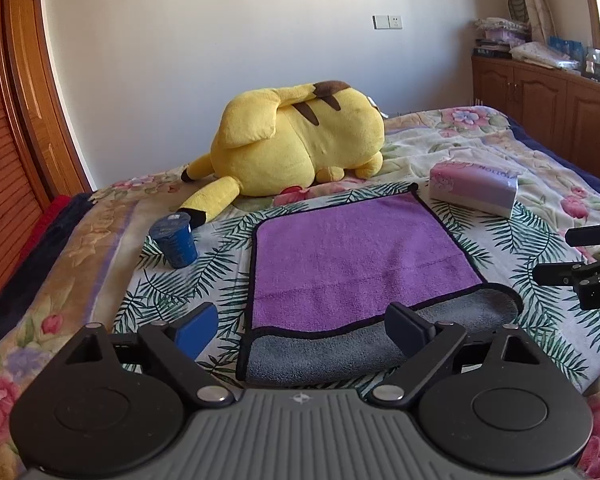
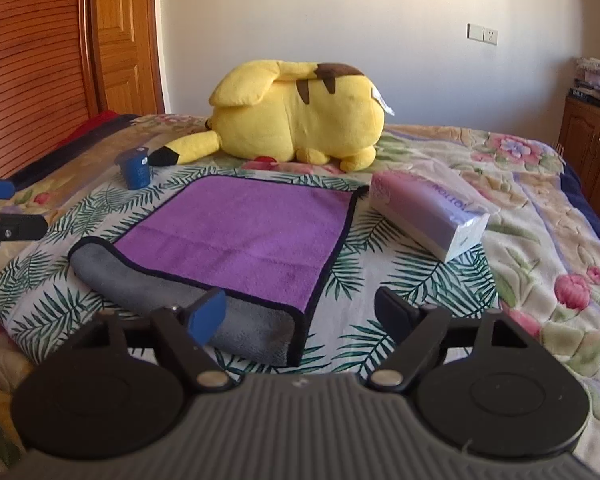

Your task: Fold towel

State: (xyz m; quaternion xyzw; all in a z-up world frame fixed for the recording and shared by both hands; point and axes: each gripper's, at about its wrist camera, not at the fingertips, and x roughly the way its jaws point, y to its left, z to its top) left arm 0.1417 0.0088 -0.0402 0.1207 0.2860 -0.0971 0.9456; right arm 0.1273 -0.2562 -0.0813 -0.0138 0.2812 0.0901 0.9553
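Towel (image 1: 351, 256): near edge turned over, grey up. Both hand-held grippers (image 1: 303, 326) (image 2: 300, 310) spread, empty; we judge regrasping near corners comes next.

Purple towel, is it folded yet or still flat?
Mostly flat: the purple towel lies spread, only its near edge turned over, showing grey.
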